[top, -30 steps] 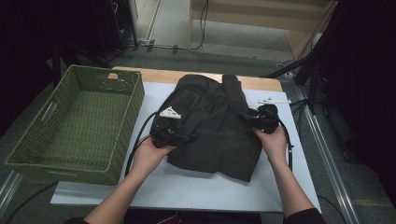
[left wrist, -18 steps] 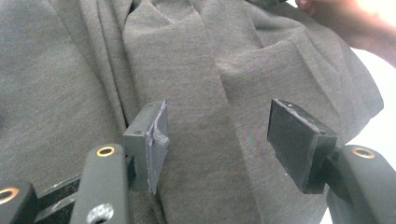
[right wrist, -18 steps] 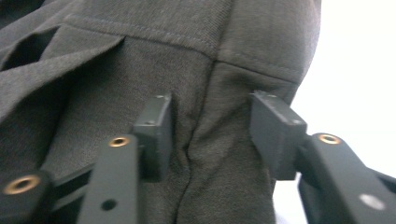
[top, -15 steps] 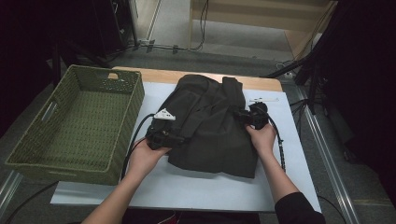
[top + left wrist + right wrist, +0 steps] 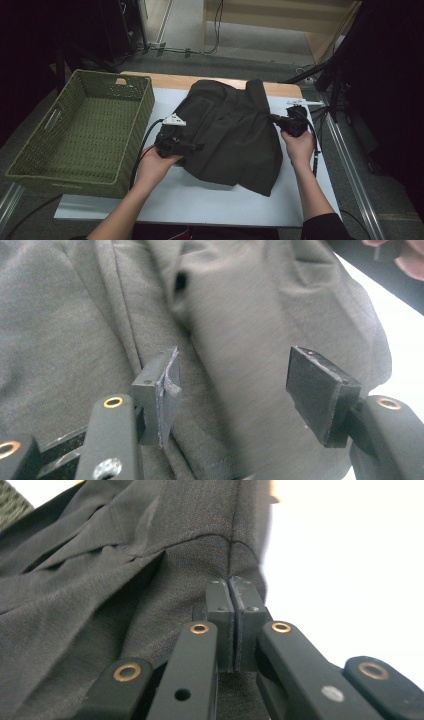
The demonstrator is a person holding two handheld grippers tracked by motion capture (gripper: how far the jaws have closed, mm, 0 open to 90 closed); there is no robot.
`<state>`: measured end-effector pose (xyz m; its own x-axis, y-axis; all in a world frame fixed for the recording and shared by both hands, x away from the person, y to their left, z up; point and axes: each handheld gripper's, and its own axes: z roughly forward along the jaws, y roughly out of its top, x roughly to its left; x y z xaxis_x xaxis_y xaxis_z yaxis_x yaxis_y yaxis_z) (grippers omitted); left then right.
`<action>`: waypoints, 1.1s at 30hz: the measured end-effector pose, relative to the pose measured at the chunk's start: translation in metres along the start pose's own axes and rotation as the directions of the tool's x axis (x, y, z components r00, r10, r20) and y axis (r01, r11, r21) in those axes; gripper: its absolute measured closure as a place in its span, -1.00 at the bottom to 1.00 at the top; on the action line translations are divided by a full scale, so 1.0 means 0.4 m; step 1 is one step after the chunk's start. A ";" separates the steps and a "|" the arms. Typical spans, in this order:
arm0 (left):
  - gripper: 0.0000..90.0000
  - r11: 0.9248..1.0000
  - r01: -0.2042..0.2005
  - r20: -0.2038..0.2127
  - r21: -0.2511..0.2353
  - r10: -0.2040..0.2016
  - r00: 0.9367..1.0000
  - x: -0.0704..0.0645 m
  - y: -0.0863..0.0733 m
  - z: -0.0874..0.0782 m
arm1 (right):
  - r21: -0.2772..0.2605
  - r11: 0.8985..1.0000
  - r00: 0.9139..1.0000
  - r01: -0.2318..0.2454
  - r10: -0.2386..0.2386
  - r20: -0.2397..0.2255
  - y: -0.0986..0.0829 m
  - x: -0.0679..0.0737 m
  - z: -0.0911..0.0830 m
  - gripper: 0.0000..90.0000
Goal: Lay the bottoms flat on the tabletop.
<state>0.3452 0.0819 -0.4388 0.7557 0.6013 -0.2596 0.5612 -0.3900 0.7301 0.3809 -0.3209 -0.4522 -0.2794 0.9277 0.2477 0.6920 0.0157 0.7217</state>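
- Left tool [image 5: 232,390]: released, jaws spread just above dark garment [image 5: 230,130].
- Right tool [image 5: 232,625]: clenched on garment edge.
- Garment: spread on white surface [image 5: 200,200] between both tools.

**Left gripper spread over dark cloth**

The left gripper [image 5: 235,390] holds its jaws wide apart above a grey-green garment [image 5: 75,315]. Folds and seams run across the cloth. White worktop [image 5: 405,340] shows at the right edge.
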 end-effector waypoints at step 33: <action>-0.48 0.996 0.052 -0.122 0.077 -0.043 0.992 0.102 -0.001 0.059 | 0.075 0.993 0.979 -0.092 0.077 0.191 -0.059 -0.144 0.066 0.39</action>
<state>0.3837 0.0900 -0.4646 0.6840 0.6982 -0.2113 0.6242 -0.4103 0.6649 0.3982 -0.3649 -0.5006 -0.0935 0.9802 0.1743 0.7629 -0.0419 0.6452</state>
